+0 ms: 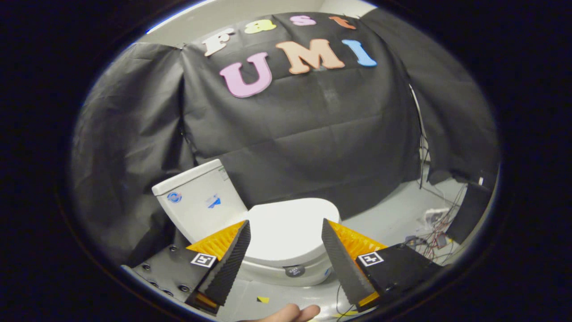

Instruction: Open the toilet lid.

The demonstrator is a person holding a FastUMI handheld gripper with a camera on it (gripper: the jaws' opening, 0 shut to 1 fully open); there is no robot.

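A white toilet stands on the floor below and ahead of my gripper. Its flat white lid lies down, closed over the bowl, seen between and beyond my two fingers. The white tank rises behind the lid, to the left, against the black cloth wall. A dark round button sits on the bowl's side below the lid. My gripper hangs above the toilet, apart from it, open with nothing between its fingers.
A grey floor stretches to the right of the toilet. Loose cables and small electronics lie on it at the far right beside a black box. A person's hand shows below the fingers.
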